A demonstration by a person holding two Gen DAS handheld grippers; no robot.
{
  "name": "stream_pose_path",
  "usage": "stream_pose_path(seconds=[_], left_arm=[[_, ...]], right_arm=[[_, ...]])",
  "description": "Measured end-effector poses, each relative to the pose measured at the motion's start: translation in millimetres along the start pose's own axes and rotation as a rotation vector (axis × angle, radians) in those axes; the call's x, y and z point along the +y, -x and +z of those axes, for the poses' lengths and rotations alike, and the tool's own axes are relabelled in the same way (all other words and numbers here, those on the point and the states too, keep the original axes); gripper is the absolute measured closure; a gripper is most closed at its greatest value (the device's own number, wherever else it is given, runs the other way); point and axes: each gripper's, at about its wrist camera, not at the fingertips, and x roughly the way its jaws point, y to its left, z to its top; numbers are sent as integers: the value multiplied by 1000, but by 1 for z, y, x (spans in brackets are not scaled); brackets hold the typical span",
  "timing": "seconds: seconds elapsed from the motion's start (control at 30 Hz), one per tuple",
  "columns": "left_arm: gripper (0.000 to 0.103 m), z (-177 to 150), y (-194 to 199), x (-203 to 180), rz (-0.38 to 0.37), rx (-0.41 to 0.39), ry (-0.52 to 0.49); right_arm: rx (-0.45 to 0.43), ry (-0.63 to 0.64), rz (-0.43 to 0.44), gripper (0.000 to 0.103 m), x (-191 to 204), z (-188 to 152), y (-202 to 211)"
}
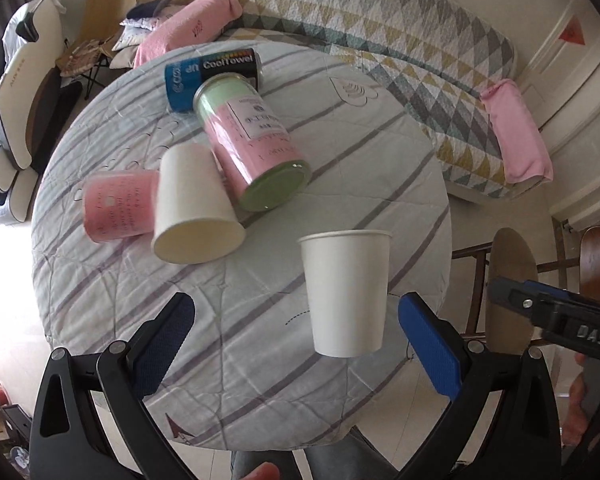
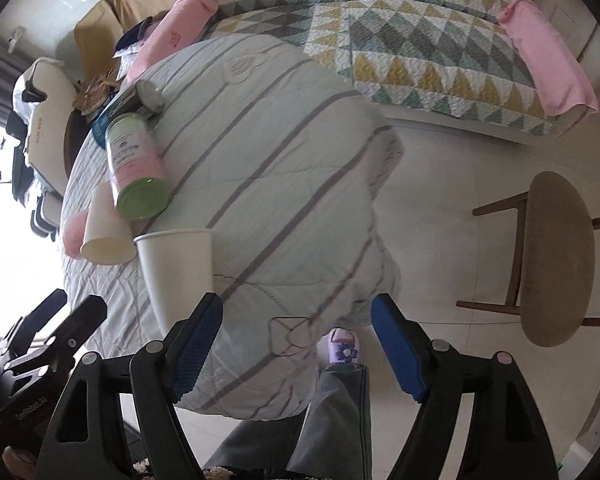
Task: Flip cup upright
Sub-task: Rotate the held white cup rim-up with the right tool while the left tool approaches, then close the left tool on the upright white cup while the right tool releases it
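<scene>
White paper cup upright on round table, second cup tipped (beside canisters) — left tool, right tool, both apart, empty

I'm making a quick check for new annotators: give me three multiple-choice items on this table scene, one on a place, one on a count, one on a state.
1. Where does the upright paper cup stand?
A. near the table's front edge
B. on the sofa
C. on the chair

2. How many white paper cups are on the table?
A. one
B. two
C. four

3. How is the left gripper?
A. shut on a cup
B. open, holding nothing
C. shut on a canister

A: it stands on the quilted cover near the edge.
B: one upright, one tipped cup.
B: its fingers are spread apart.
</scene>
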Motion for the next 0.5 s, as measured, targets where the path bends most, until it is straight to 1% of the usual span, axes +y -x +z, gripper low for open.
stream_pose_path(seconds=[0.1,0.17,0.27,0.33,0.37,0.4,0.43,0.5], left_arm=[[0,3,-22,-15,6,35,-1],[1,3,-34,-23,10,57,-5],[8,4,-45,-31,27,90,-7],[19,4,-51,-33,49,101,12],[20,4,-55,-33,38,109,20],[28,5,-59,-32,19,121,25],[40,5,-61,-33,9,131,29],[39,6,-64,-35,15,129,18]], right_arm=[[-17,-31,-26,25,-31,4,10],[-10,-51,-37,25,-44,2,9],[10,-75,-40,25,-63,0,2],[25,-87,-37,25,-72,-1,-3],[31,-91,-36,25,-73,-2,-5],[36,-93,-35,25,-73,-2,-7],[39,-95,-31,25,-76,-1,-8],[39,-93,-24,25,-79,-1,-9]])
